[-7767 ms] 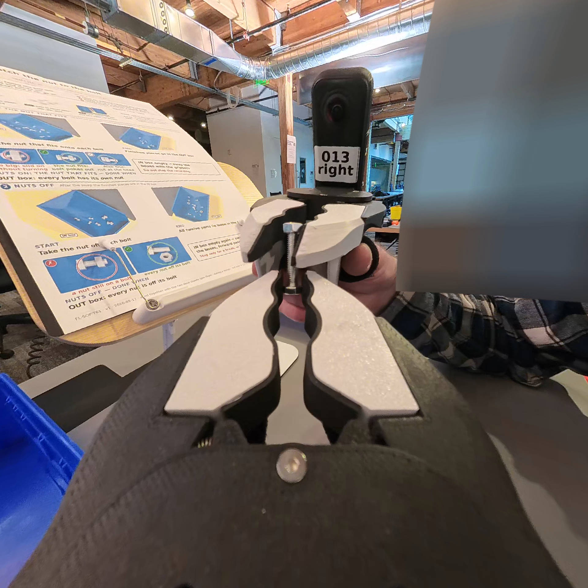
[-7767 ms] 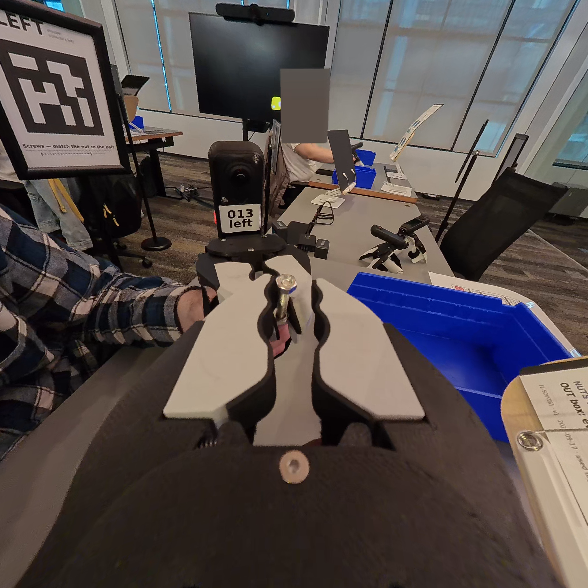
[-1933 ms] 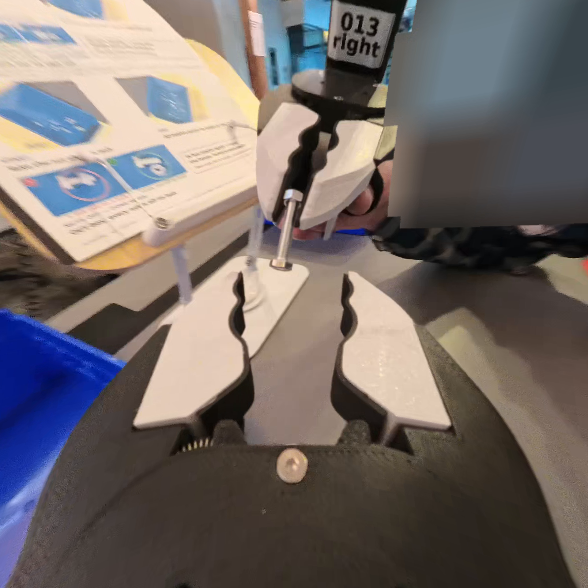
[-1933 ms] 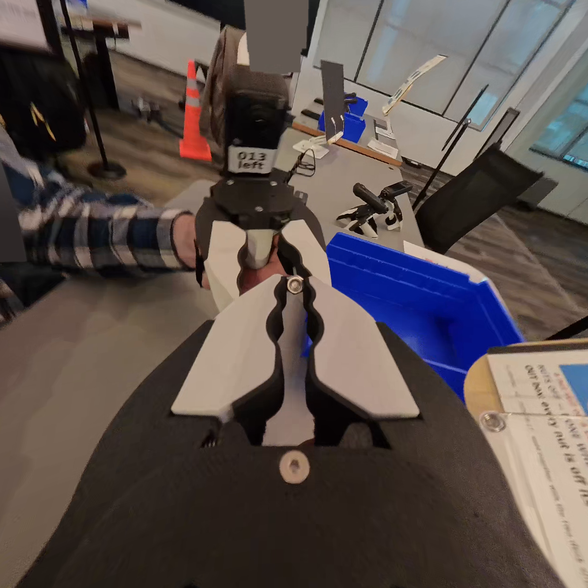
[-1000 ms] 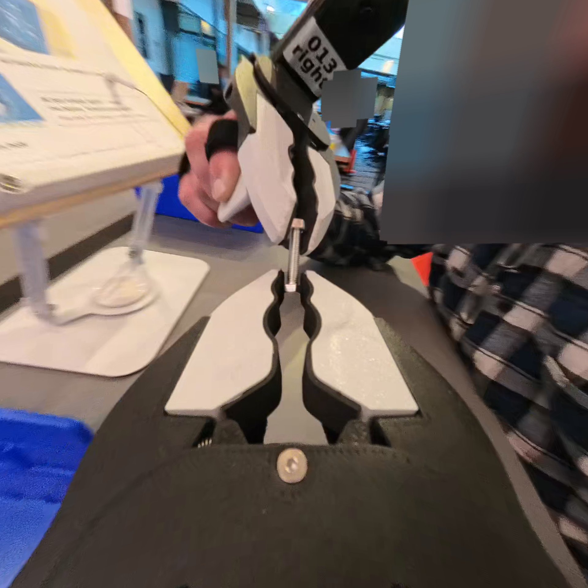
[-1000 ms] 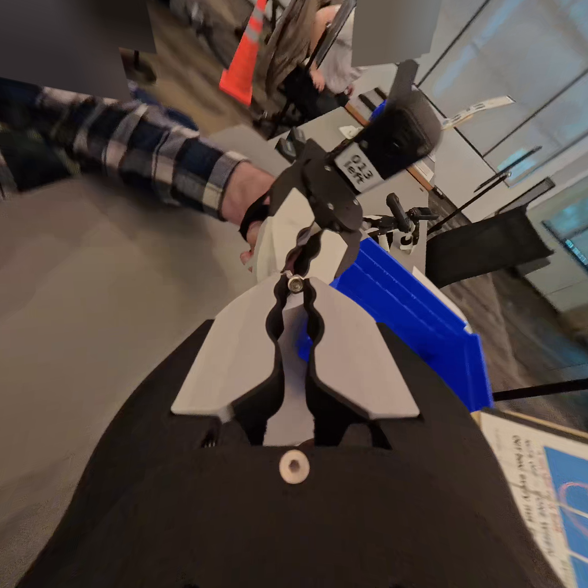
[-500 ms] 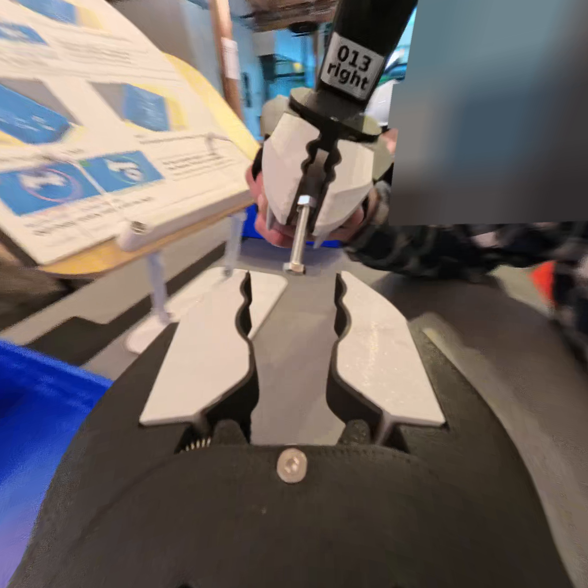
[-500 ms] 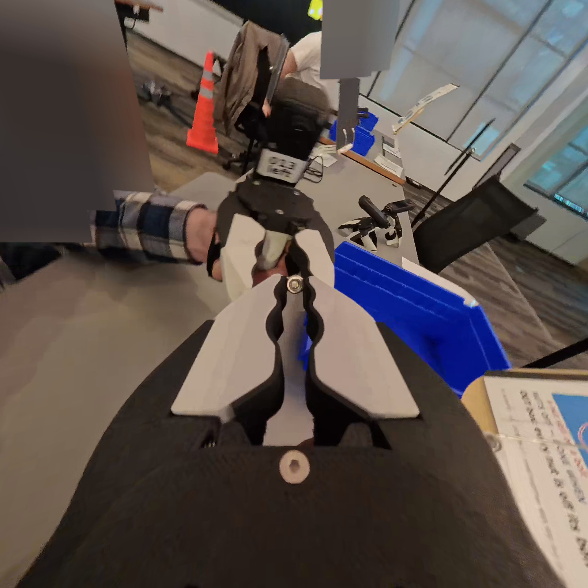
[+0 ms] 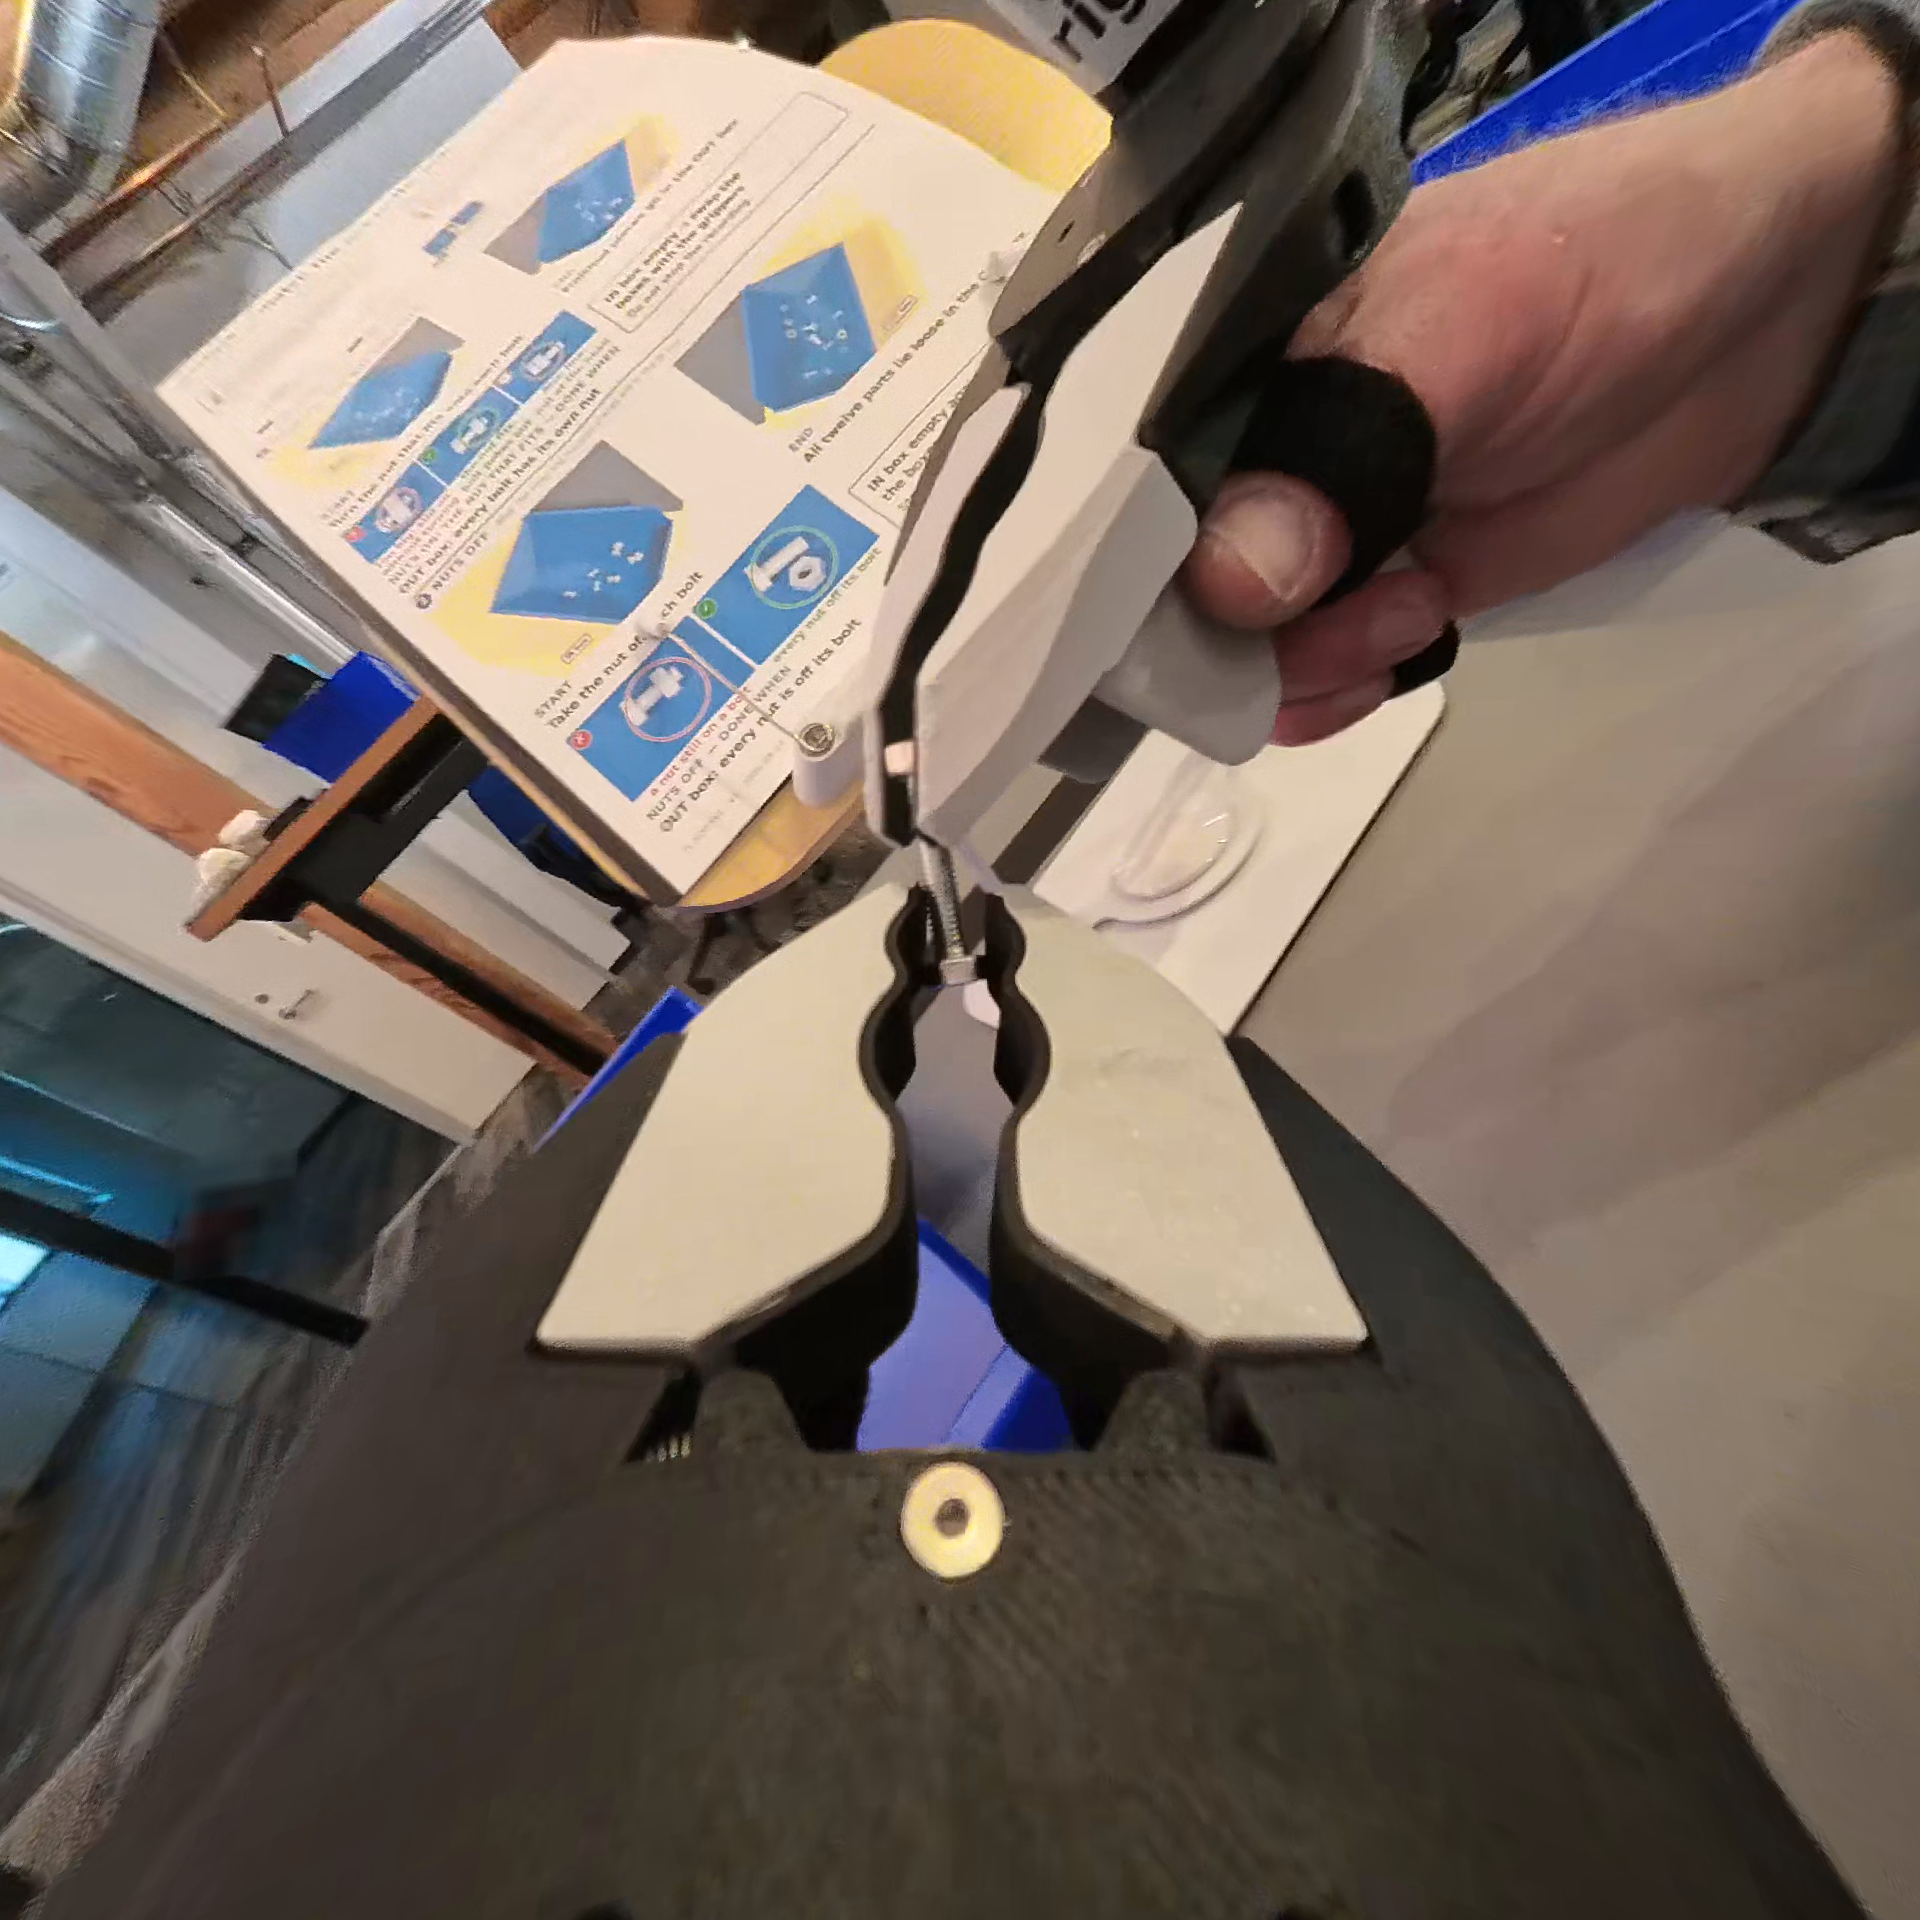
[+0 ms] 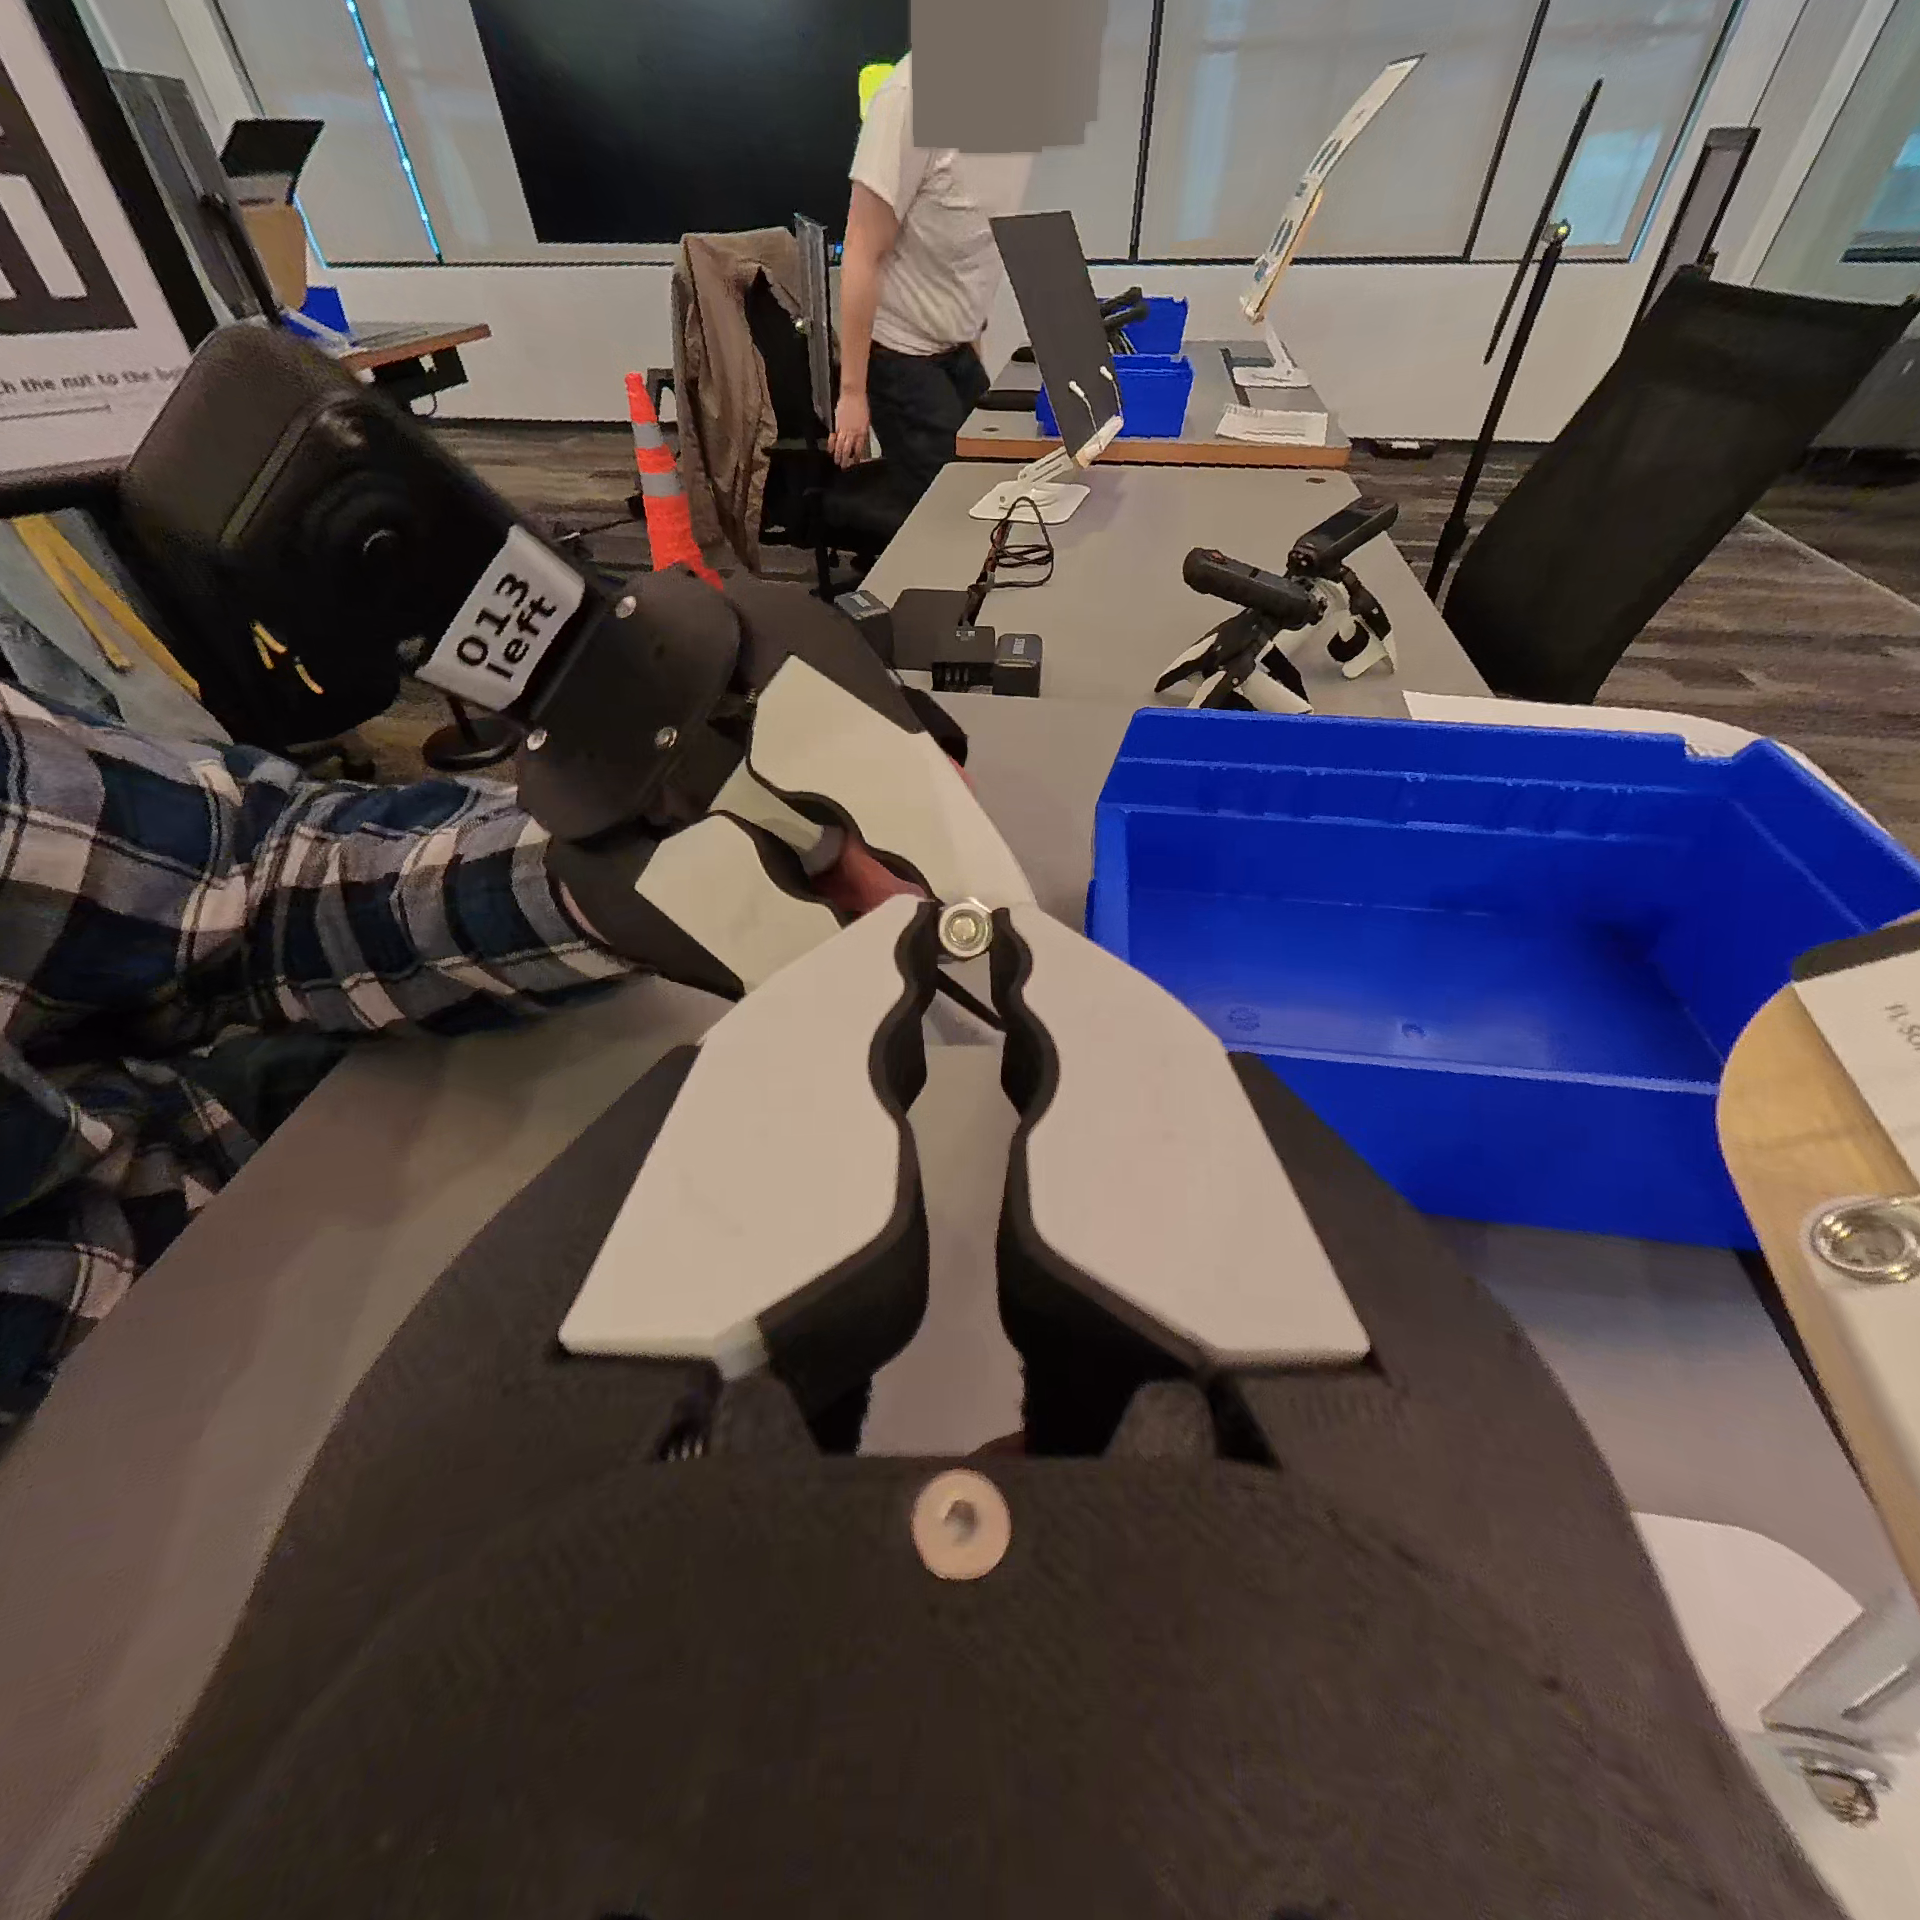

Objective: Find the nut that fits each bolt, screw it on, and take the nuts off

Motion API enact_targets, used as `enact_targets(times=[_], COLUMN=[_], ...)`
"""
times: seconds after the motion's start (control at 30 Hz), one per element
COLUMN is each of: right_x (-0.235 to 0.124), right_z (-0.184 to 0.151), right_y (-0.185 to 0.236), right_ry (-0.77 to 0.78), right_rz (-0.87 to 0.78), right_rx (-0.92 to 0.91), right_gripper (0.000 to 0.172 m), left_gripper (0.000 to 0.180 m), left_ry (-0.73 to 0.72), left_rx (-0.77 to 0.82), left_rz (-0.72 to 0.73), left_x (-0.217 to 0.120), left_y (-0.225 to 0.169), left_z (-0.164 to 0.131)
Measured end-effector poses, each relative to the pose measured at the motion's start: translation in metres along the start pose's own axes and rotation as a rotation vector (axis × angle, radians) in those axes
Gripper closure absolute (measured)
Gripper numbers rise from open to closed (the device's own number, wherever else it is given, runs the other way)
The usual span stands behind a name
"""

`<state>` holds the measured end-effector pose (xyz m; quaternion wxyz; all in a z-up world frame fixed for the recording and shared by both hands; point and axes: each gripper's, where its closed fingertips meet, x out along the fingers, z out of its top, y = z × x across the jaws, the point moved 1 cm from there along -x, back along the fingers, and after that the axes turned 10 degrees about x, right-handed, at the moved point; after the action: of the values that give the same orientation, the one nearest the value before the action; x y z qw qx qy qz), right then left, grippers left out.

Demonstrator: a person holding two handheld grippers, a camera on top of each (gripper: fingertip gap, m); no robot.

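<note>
Bolt [image 9: 943, 914]: head end clamped in our right gripper [image 10: 964, 935] fingers; nut [image 9: 961, 971] pinched by our left gripper [image 9: 951, 961] fingers, steadying bolt for turning, above table [image 9: 1662, 935].

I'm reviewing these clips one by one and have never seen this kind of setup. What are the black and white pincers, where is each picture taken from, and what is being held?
There is no robot: a person holds a hand-operated two-finger gripper in each hand, each with a camera looking along its fingers. One picture is from the left gripper, the other from the right gripper, so each also shows the other gripper facing it. The right gripper clamps the head of a silver bolt. The left gripper is closed on a small nut at the threaded end. On the grey table stand a blue bin and an instruction sheet on a stand. The hand belongs to the operator.
</note>
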<state>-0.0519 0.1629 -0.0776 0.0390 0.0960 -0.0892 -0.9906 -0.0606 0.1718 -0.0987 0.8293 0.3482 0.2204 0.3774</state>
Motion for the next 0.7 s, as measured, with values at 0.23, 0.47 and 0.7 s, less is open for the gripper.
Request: enact_targets(times=[0.23, 0.47, 0.7], right_x=[-0.006, -0.011, -0.067], right_z=[-0.004, -0.003, 0.037], right_y=[0.033, 0.053, 0.025], right_ry=[0.124, 0.124, 0.04], right_rz=[0.02, 0.062, -0.251], right_rx=[-0.52, -0.709, -0.581], right_gripper=[0.161, 0.161, 0.161], left_gripper=[0.171, 0.171, 0.171], left_ry=[-0.302, -0.419, -0.405], left_rx=[-0.545, -0.692, -0.684], left_rz=[-0.589, -0.879, -0.796], left_x=[-0.019, -0.028, -0.027], left_y=[-0.028, -0.053, -0.042], left_z=[0.027, 0.033, 0.026])
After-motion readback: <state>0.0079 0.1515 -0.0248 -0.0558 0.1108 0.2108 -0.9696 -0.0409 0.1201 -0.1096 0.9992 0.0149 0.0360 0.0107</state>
